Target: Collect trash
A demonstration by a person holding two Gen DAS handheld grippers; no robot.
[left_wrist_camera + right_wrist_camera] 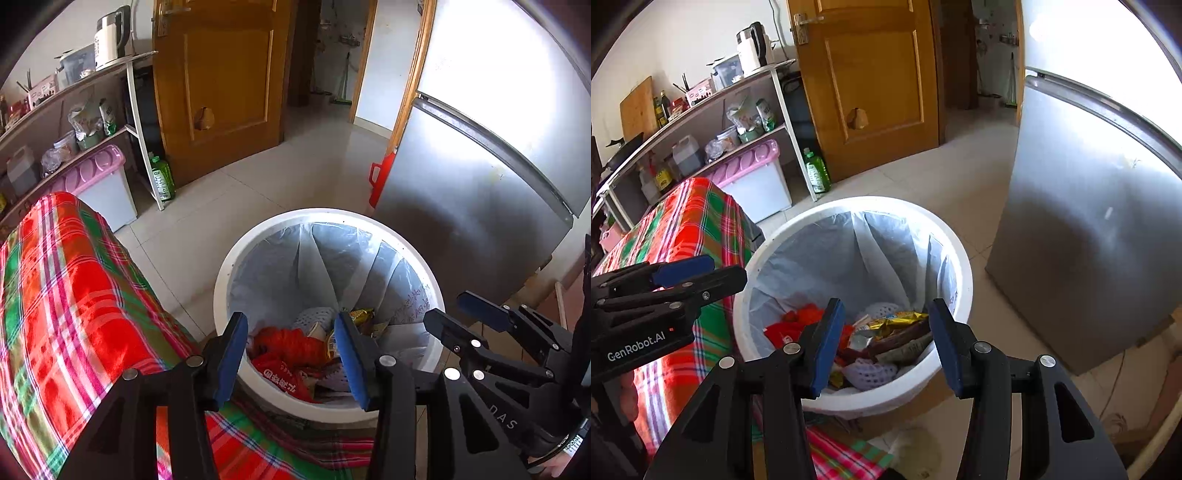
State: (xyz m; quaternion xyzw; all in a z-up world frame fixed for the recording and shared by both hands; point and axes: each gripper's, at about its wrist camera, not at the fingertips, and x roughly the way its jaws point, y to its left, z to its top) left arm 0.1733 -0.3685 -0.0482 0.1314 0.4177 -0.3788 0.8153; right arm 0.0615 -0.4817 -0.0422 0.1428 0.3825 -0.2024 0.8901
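A white round trash bin [229, 269] [960, 254] with a clear liner stands on the tiled floor. Inside lies trash: a red wrapper [286, 349] [783, 330], a gold snack wrapper [362, 315] [897, 319] and white foam netting [314, 317] [868, 371]. My left gripper [291, 360] is open and empty above the bin's near rim. My right gripper [886, 343] is open and empty above the bin too. Each gripper shows in the other's view, the right one [454, 314] at the right, the left one [705, 273] at the left.
A table with a red and green plaid cloth [66, 295] [690, 225] stands left of the bin. A silver fridge [480, 177] [1089, 221] stands right of it. Behind are shelves with a kettle [110, 35], a pink-lidded box [753, 173], a green bottle [816, 171] and a wooden door [221, 81].
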